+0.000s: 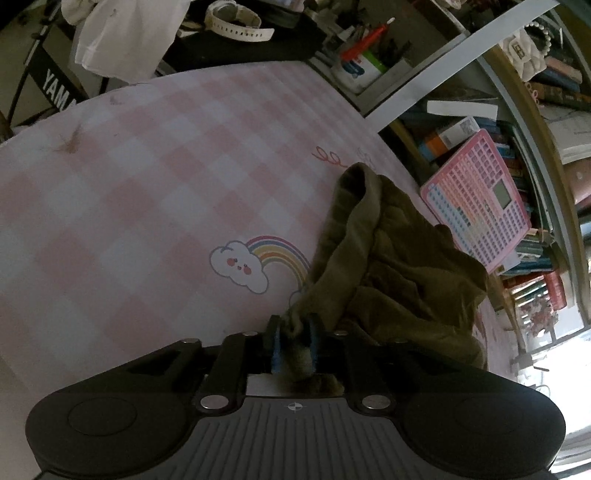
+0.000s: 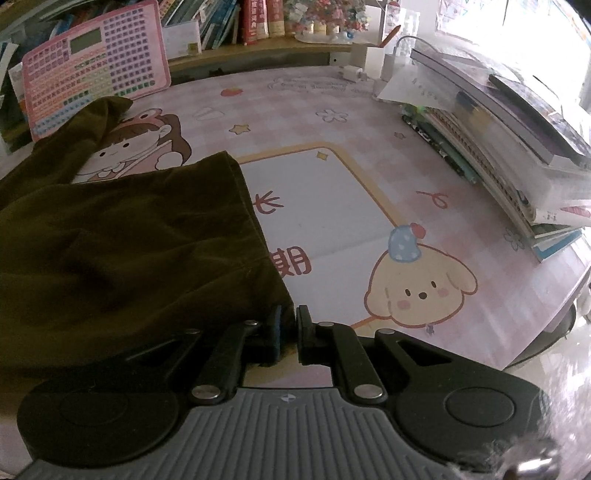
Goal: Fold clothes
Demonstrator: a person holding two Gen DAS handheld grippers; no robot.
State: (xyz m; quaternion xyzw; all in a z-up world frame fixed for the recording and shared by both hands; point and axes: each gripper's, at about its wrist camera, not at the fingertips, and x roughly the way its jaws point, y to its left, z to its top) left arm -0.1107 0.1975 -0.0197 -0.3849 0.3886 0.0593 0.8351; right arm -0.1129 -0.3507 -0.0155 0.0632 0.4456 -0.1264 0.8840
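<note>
An olive-green garment [image 1: 399, 266] lies bunched on the pink checked desk mat [image 1: 147, 177]. My left gripper [image 1: 293, 332] is shut on a corner of it, with cloth bulging between the blue pads. In the right wrist view the same garment [image 2: 129, 240] spreads across the left of the mat [image 2: 369, 122]. My right gripper [image 2: 290, 321] sits at the garment's near right corner with the jaws almost together; the corner of cloth meets the left finger [image 2: 275, 325], and whether it is pinched is unclear.
A pink keyboard-like toy board [image 1: 476, 199] leans against the bookshelf behind the garment; it also shows in the right wrist view [image 2: 92, 62]. A stack of books [image 2: 498, 133] lies at the right. A pen holder [image 1: 362, 62] and watch [image 1: 236, 22] sit at the mat's far edge.
</note>
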